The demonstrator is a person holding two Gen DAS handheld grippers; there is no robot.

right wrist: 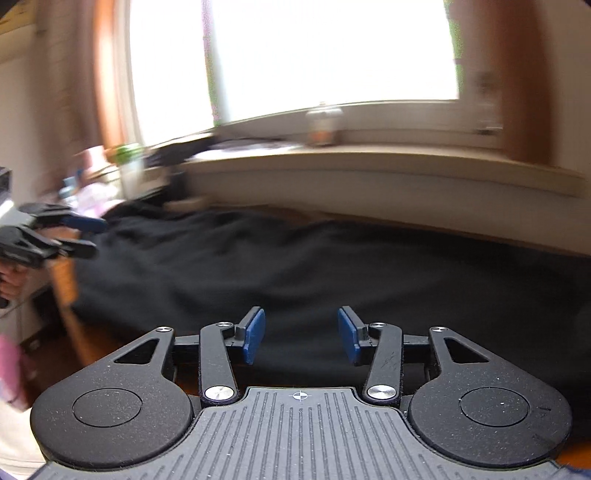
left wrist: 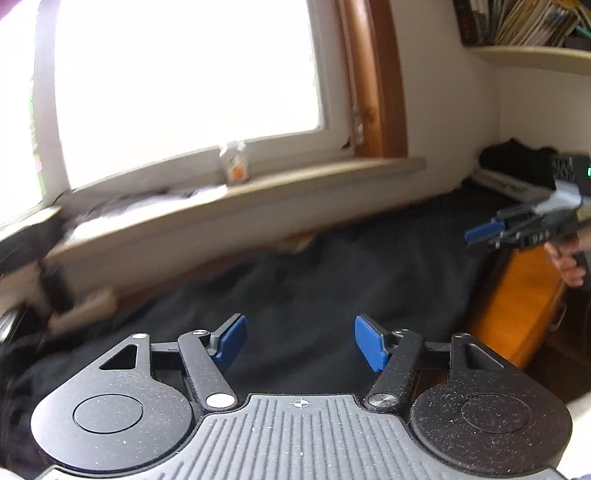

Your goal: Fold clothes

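Observation:
A large black garment [left wrist: 332,280] lies spread over the wooden table under the window; it also fills the middle of the right wrist view [right wrist: 314,266]. My left gripper [left wrist: 299,341] is open and empty, above the garment's near edge. It also shows at the left of the right wrist view [right wrist: 90,236], open. My right gripper [right wrist: 301,334] is open and empty, above the garment's near edge. It shows at the right of the left wrist view [left wrist: 480,236], held off the table's right end. Both views are blurred by motion.
A windowsill [left wrist: 258,195] runs behind the table with a small bottle [left wrist: 232,164] on it. The orange-brown table side [left wrist: 517,306] shows at the right. A shelf of books [left wrist: 535,26] hangs at top right. Clutter [right wrist: 110,173] stands at the table's far left.

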